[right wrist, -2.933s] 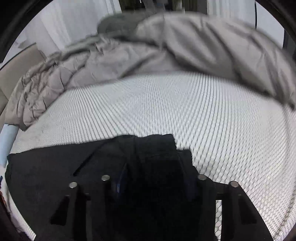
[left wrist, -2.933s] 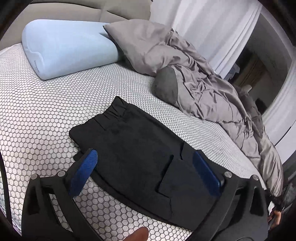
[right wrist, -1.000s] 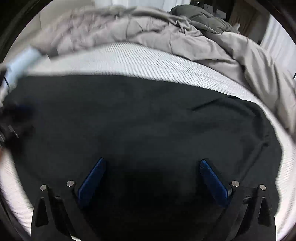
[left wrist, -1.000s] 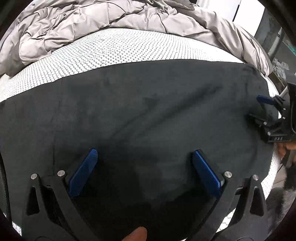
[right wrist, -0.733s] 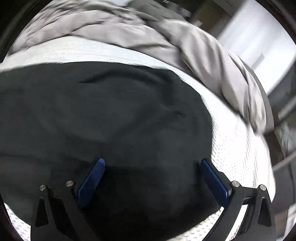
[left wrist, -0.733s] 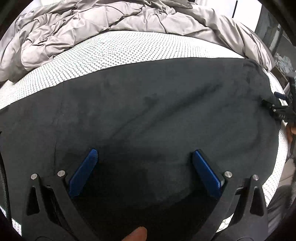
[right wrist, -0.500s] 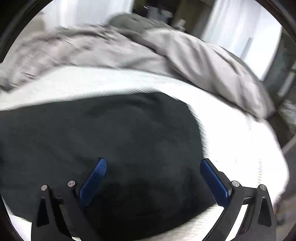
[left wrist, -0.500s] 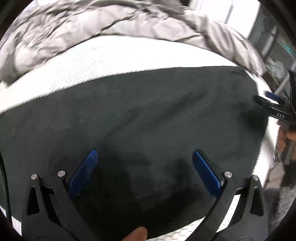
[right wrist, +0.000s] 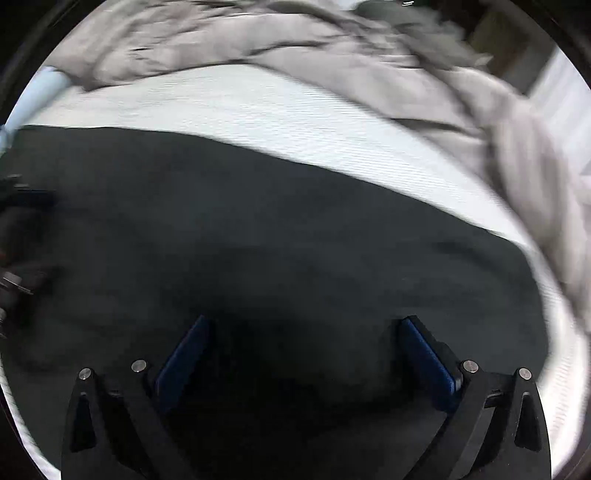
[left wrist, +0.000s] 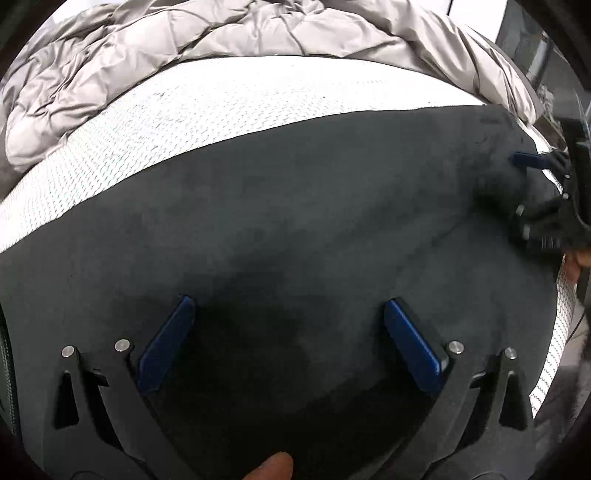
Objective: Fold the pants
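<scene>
Black pants (left wrist: pixel 280 206), matte soft-napped fabric, lie flat on the mattress (left wrist: pixel 229 107), long axis running along its near edge. The far edge of the cloth is straight, with a few shallow creases near the right end. The mattress cover is white knit with a small honeycomb pattern. A grey quilted duvet (left wrist: pixel 207 33), puffy and rumpled, is bunched along the mattress's far side. The left gripper (left wrist: pixel 288 332) hangs over the pants with blue pads spread wide, holding nothing. The right gripper (right wrist: pixel 303 354) is also spread wide and empty over the pants' right end; its view is motion-blurred.
</scene>
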